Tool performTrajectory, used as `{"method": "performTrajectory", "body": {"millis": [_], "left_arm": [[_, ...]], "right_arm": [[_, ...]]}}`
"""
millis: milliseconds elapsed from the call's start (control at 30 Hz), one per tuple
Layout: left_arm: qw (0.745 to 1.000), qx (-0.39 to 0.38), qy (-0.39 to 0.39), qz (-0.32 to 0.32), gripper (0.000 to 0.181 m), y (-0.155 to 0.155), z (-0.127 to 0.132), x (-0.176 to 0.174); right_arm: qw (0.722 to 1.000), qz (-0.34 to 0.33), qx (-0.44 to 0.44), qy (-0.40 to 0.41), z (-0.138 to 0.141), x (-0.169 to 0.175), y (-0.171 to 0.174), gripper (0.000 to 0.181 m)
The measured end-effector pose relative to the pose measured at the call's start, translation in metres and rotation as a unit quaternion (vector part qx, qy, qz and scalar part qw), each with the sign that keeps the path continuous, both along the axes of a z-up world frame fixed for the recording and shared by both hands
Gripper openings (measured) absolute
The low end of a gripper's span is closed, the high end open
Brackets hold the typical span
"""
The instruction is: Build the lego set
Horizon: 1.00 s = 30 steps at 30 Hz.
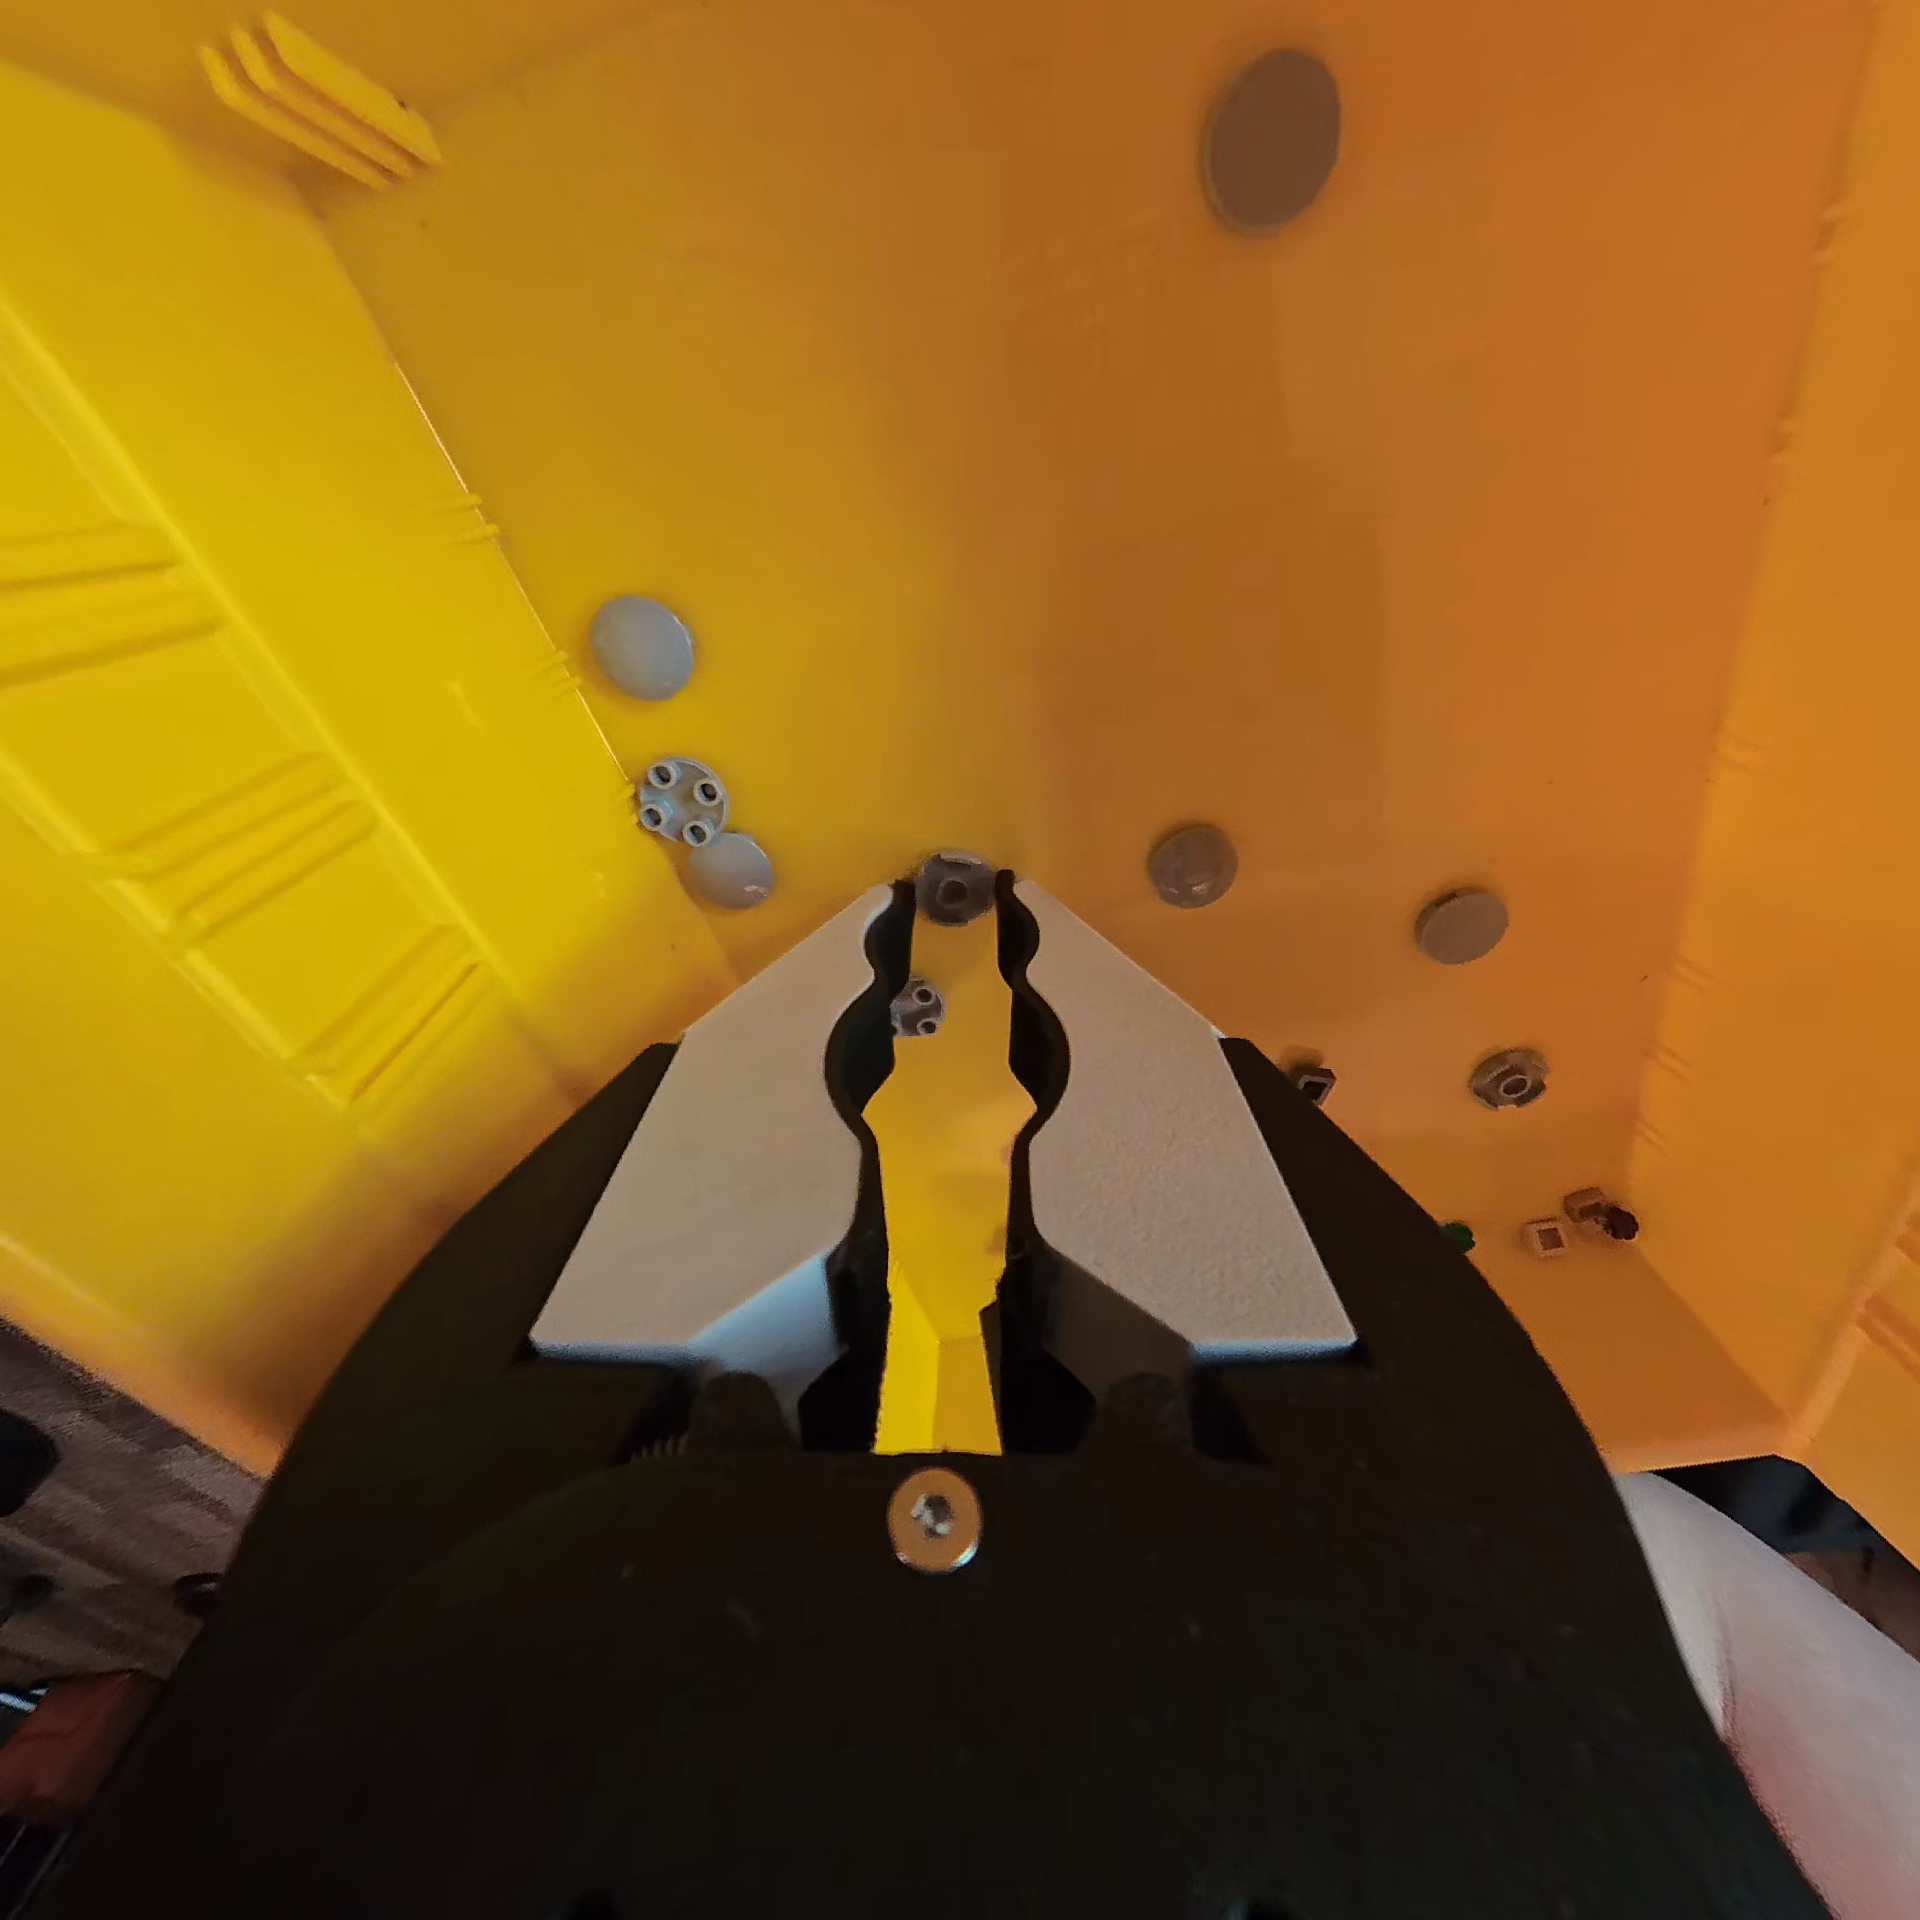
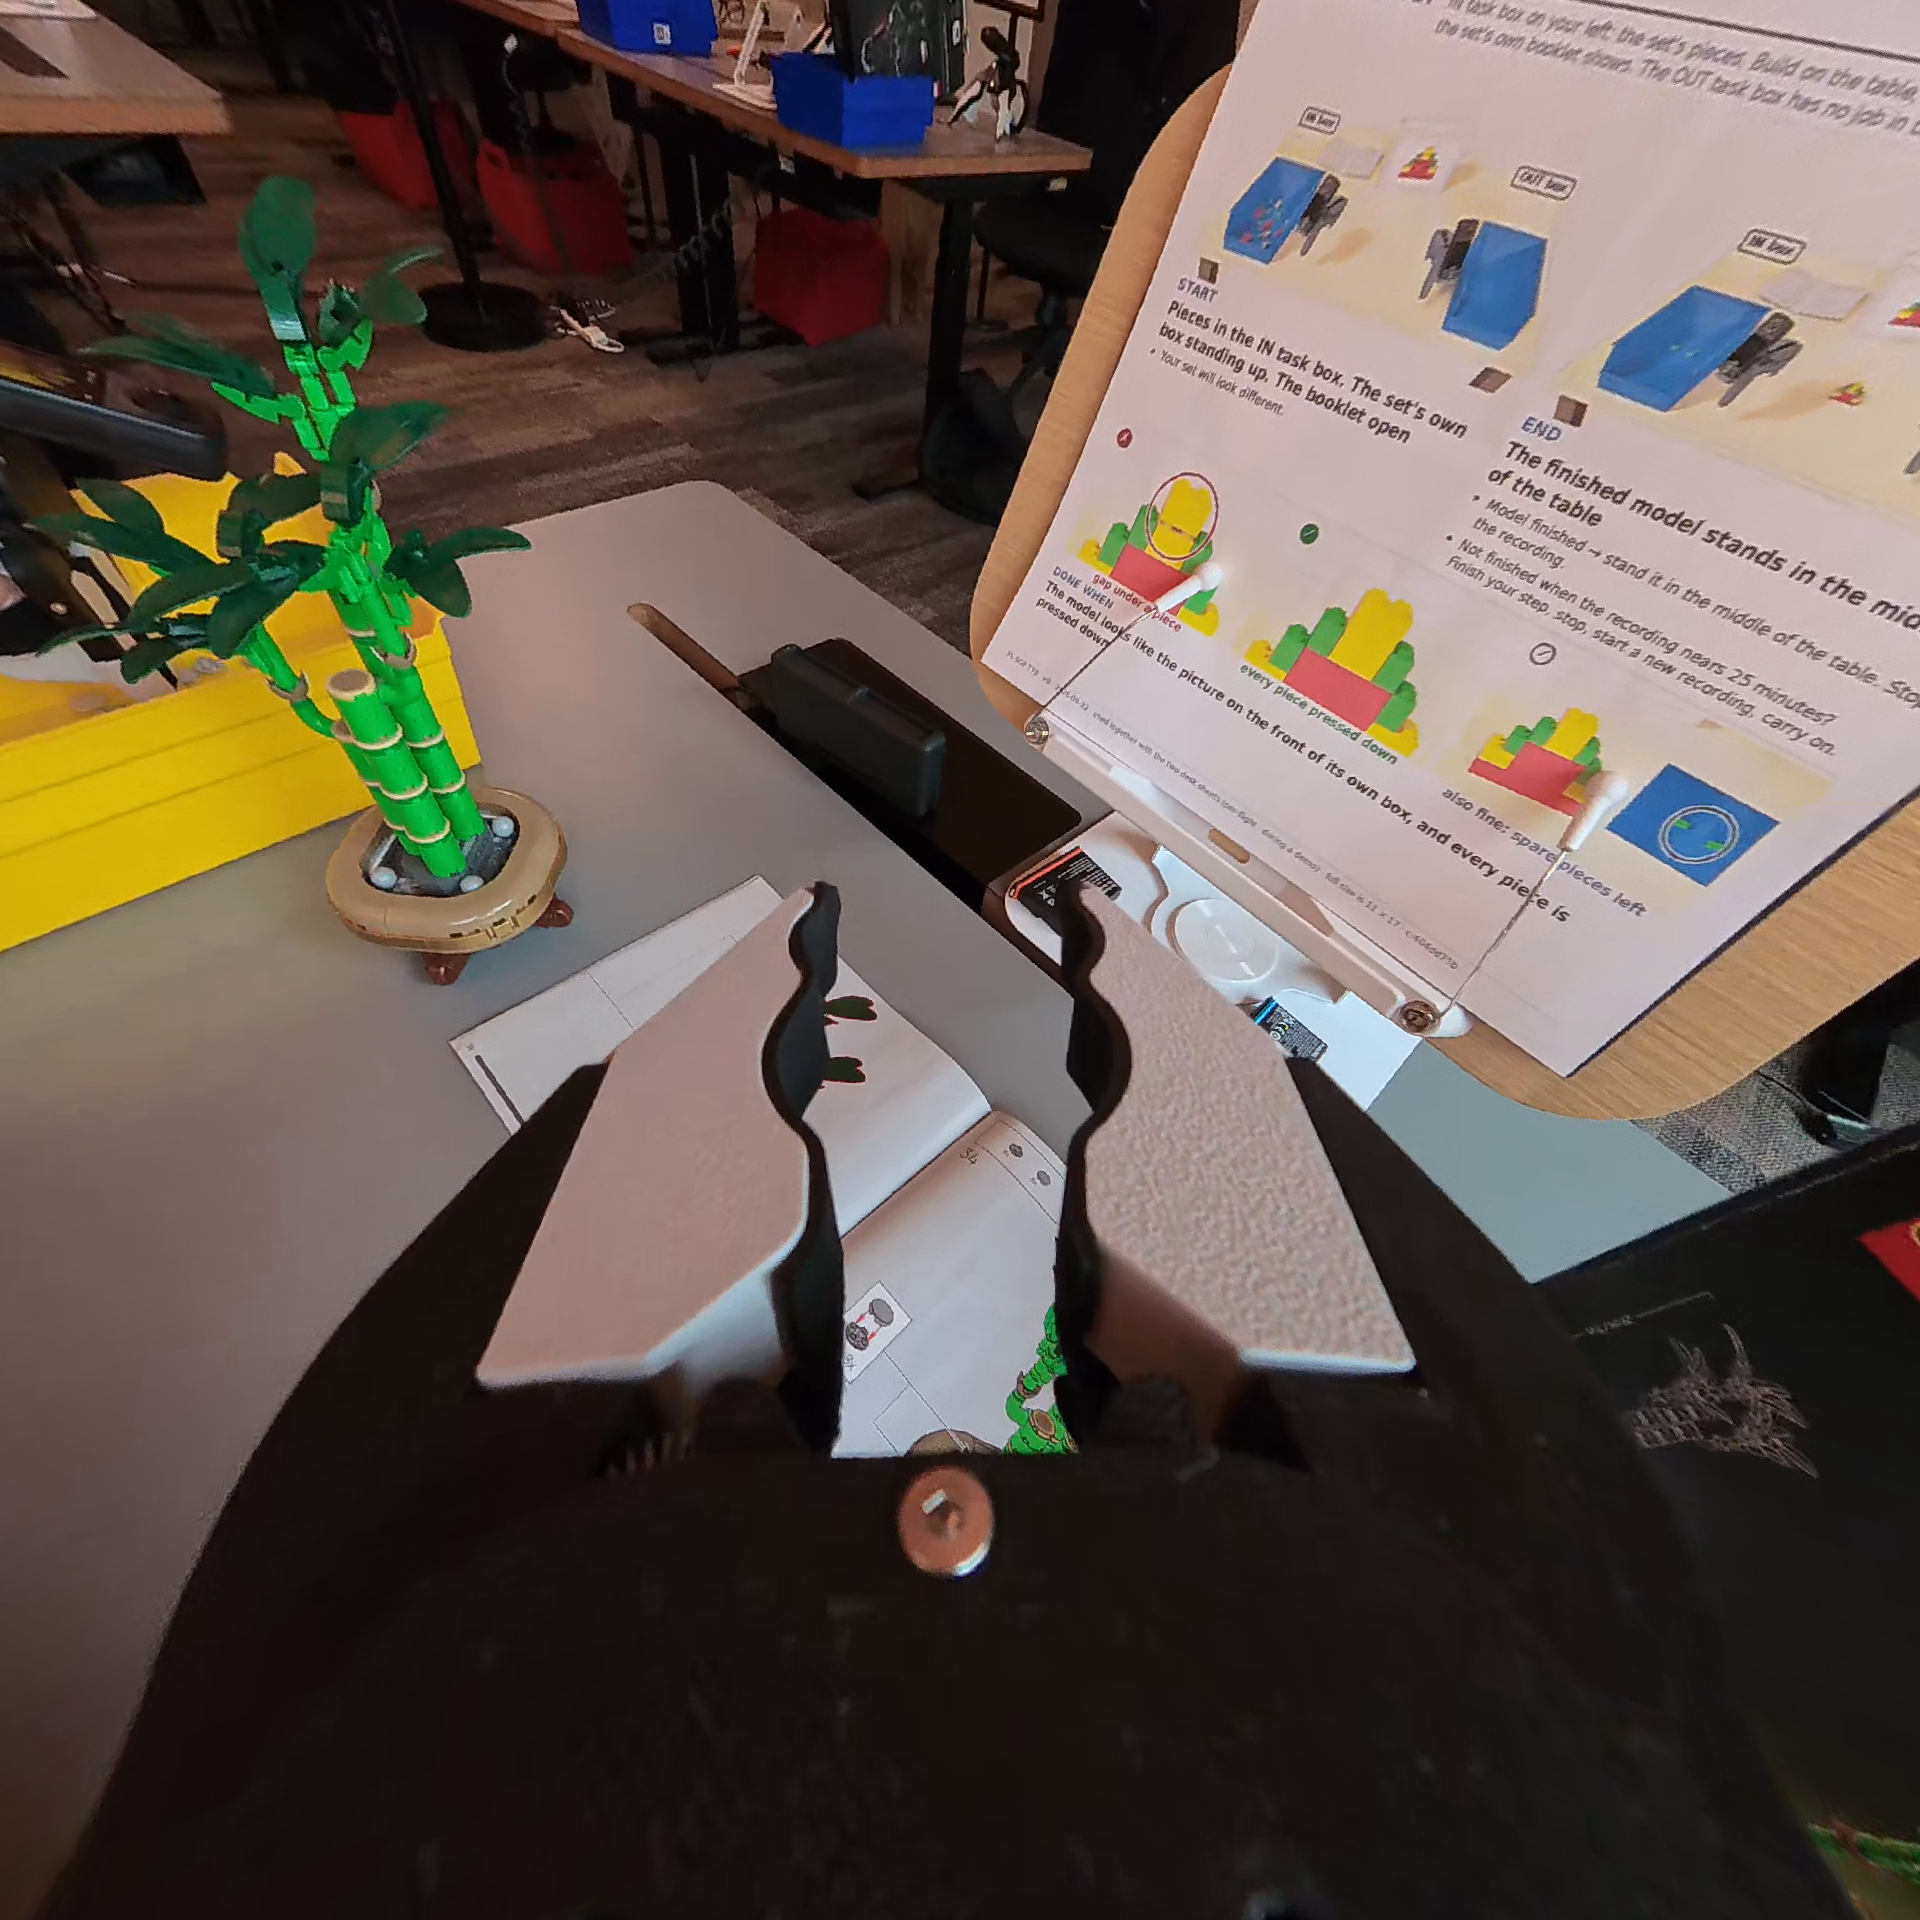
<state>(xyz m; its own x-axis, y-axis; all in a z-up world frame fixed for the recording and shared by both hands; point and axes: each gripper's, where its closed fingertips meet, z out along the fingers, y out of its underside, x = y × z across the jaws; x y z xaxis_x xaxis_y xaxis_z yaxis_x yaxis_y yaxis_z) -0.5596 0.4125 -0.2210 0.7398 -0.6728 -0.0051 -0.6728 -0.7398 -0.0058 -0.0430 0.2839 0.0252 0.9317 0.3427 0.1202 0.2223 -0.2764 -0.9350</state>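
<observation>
In the left wrist view my left gripper (image 1: 954,885) is inside the yellow box (image 1: 1039,468), its tips closed to a narrow gap on a small grey round piece (image 1: 954,891) on the box floor. A second small grey piece (image 1: 916,1008) lies under the left finger. Grey round tiles (image 1: 641,646) and a studded round plate (image 1: 684,798) lie nearby. In the right wrist view my right gripper (image 2: 948,904) is open and empty above the open instruction booklet (image 2: 914,1153). The green bamboo model (image 2: 353,623) stands upright in its tan pot (image 2: 447,894) on the grey table (image 2: 208,1143).
More grey round pieces (image 1: 1462,925) and tiny parts (image 1: 1579,1221) lie at the box's right side. In the right wrist view the yellow box (image 2: 156,769) stands behind the model, a sheet on a wooden stand (image 2: 1455,520) at the right, a black box (image 2: 1714,1455) near right. The tips of one gripper are about 60 cm away from the tips of the other. About 4 cm separates my left fingertips from the studded round plate (image 1: 684,798).
</observation>
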Motion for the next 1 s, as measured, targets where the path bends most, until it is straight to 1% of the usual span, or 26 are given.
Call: {"method": "performTrajectory", "body": {"millis": [33,700,900,1000], "left_arm": [[1.000,-0.001,0.001,-0.003,0.014,0.000,0.000,0.000],[1.000,-0.008,0.023,-0.007,0.014,-0.003,0.001,-0.004],[1.000,0.001,0.009,0.004,0.014,-0.001,0.006,-0.004],[1.000,0.013,0.001,0.011,0.014,0.000,0.014,-0.003]], "right_arm": [[1.000,0.001,-0.001,0.000,-0.001,-0.001,0.001,0.043],[1.000,0.009,-0.010,-0.005,-0.005,-0.006,0.004,0.043],[1.000,0.015,-0.011,-0.006,-0.006,-0.010,0.006,0.043],[1.000,0.016,-0.012,-0.009,-0.007,-0.012,0.006,0.043]]}}
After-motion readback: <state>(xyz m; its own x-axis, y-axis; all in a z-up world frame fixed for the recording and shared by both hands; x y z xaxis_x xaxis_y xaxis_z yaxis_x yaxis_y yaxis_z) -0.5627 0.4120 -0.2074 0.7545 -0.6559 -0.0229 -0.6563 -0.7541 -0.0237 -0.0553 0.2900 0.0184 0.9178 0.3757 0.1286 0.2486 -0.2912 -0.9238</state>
